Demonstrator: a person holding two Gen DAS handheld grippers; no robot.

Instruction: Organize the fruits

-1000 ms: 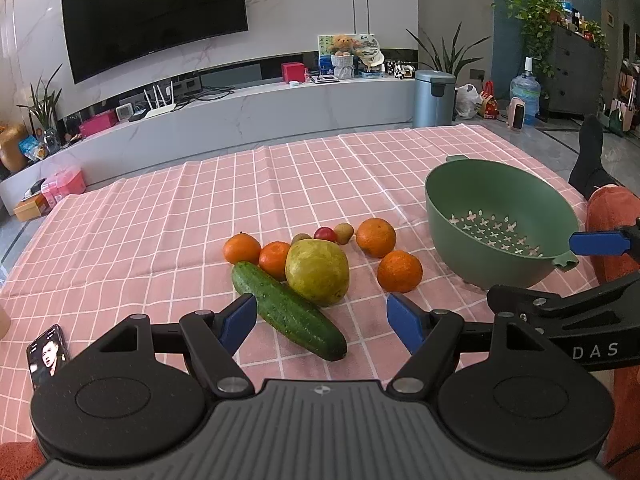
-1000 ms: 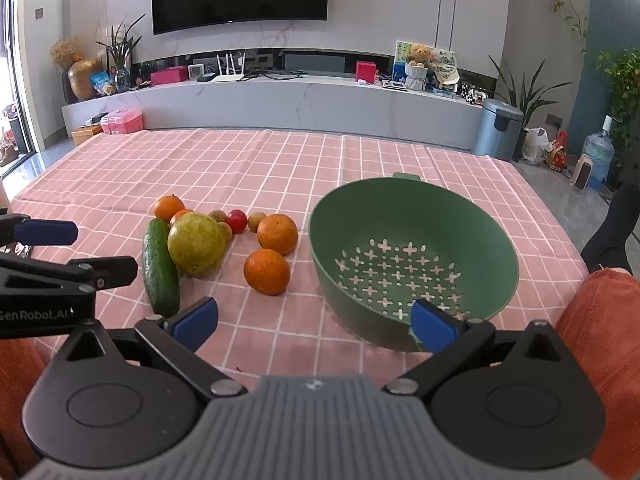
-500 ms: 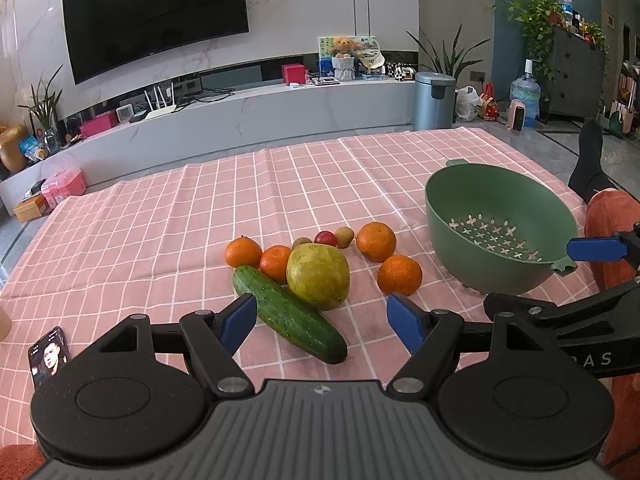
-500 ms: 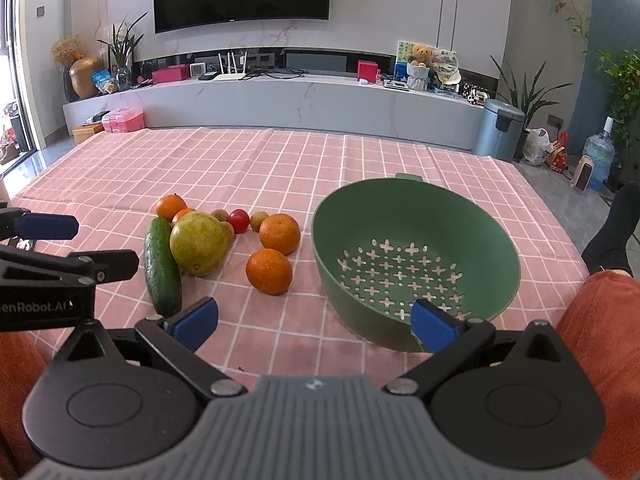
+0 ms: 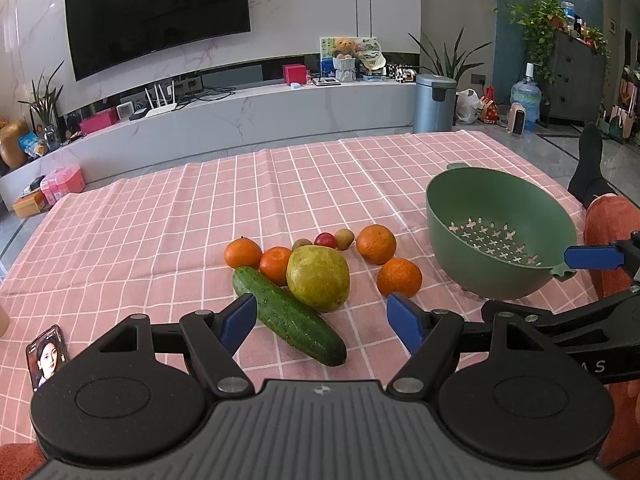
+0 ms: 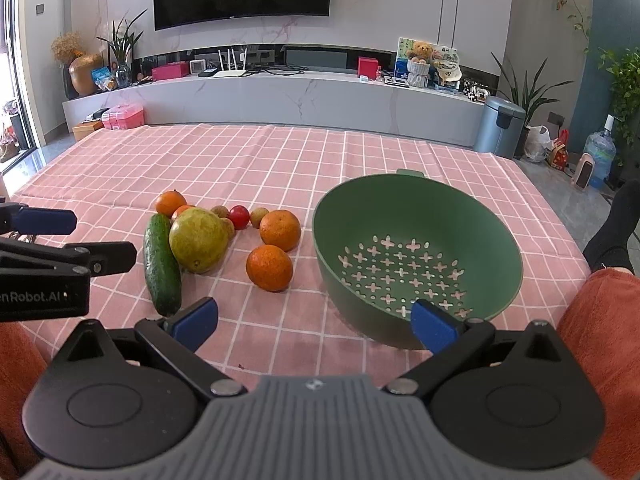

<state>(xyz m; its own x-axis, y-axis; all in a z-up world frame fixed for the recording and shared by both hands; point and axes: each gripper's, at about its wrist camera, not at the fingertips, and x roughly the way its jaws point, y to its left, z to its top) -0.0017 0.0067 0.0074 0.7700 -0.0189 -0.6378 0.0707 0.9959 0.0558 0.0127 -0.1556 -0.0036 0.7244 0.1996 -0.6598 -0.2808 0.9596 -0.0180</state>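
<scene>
A cluster of produce lies on the pink checked cloth (image 5: 160,240): a dark green cucumber (image 5: 288,316), a big yellow-green fruit (image 5: 318,278), several oranges (image 5: 400,278) and small red and brown fruits (image 5: 325,239). To their right stands an empty green colander (image 5: 496,248). My left gripper (image 5: 322,322) hovers open just short of the cucumber's near end. In the right wrist view the cucumber (image 6: 162,268), oranges (image 6: 269,267) and colander (image 6: 420,256) appear again, and my right gripper (image 6: 314,324) hangs open in front of the colander's near wall, holding nothing.
A phone (image 5: 46,354) lies on the cloth at the near left. A person's orange-clad legs (image 6: 600,340) and a black-socked foot (image 5: 588,168) sit at the right. Beyond the cloth are a long white TV bench (image 5: 240,120) and a bin (image 5: 434,102).
Both grippers have drifted slightly back and up, so the fruit and colander sit a little higher in view. Neither gripper has changed its opening, and nothing on the cloth has moved.
</scene>
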